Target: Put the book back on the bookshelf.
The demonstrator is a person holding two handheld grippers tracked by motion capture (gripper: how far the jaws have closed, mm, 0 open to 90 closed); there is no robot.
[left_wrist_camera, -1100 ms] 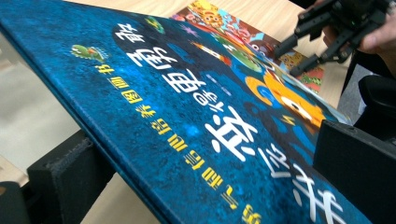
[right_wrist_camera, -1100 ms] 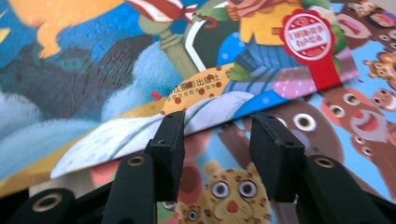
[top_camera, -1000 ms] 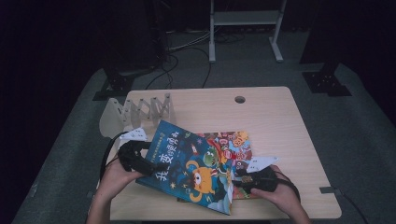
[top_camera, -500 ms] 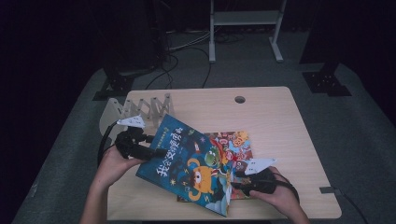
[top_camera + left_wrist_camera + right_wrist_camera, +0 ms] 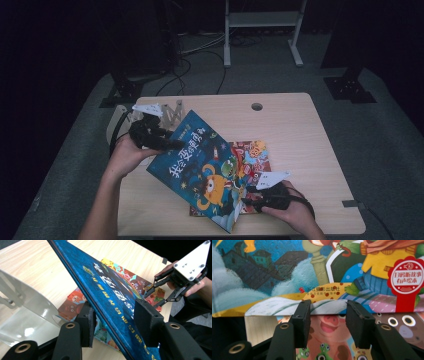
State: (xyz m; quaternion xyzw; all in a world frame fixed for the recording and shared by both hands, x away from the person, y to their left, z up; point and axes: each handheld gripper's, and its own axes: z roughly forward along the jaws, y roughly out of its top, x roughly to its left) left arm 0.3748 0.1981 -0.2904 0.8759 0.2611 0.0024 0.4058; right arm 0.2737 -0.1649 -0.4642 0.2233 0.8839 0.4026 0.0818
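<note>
Pale wood forms the table [image 5: 300,130], and on its near middle lies a red picture book [image 5: 252,152]. Over it a blue picture book [image 5: 200,170] tilts, its far-left edge raised. The left gripper [image 5: 172,144] straddles that raised edge; its jaws have just been closing around the cover. At the near right, the right gripper [image 5: 248,200] has its jaws narrowed at the blue book's lower edge.

Dim, soft high view with dark surroundings; brighter, sharper gripper views.
</note>
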